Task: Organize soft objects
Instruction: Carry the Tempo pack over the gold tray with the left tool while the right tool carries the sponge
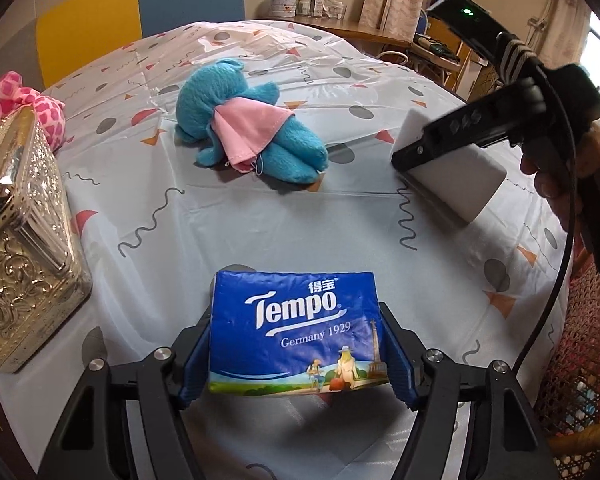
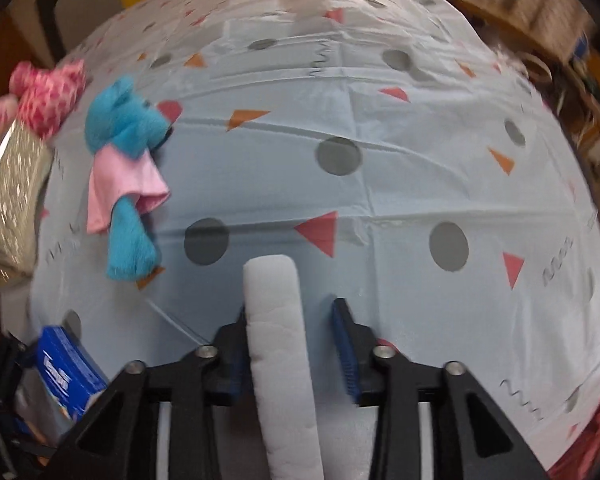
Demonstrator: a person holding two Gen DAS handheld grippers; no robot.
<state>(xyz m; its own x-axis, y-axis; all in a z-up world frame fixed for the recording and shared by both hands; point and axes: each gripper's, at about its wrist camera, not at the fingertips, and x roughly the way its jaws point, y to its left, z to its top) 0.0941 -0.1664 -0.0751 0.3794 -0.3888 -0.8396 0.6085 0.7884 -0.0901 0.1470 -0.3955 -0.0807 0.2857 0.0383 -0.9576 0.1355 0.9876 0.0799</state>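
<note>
Your left gripper (image 1: 298,344) pinches the blue Tempo tissue pack (image 1: 296,328): both blue pads press the pack's short sides, label face up toward the camera. The pack is at the near edge of the desk (image 1: 228,216), above the patterned cloth; you cannot tell from this view whether its underside touches the cloth.

Your right gripper (image 2: 296,344) has a white sponge block (image 2: 278,340) between its fingers, thin edge toward the camera. The left pad (image 2: 236,368) lies against the block. The right pad (image 2: 346,352) stands apart from it, with a visible gap. So the jaws are spread, not clamped on the block. In the left wrist view the same block (image 1: 456,168) shows as a broad white slab, tilted, its lower corner close to the cloth, with the black finger laid across its face and a hand (image 1: 556,176) on the grip behind.

Blue plush toy (image 1: 244,120) with a pink cloth across its middle: lying on its side at mid-desk, well apart from both grippers.

Ornate silver box (image 1: 20,248): left edge of the desk, near the tissue pack but not touching it.

Pink spotted plush (image 1: 24,108): just behind the silver box, partly hidden by it.

Right wrist view is motion-blurred; fine detail at its edges is unreadable.
</note>
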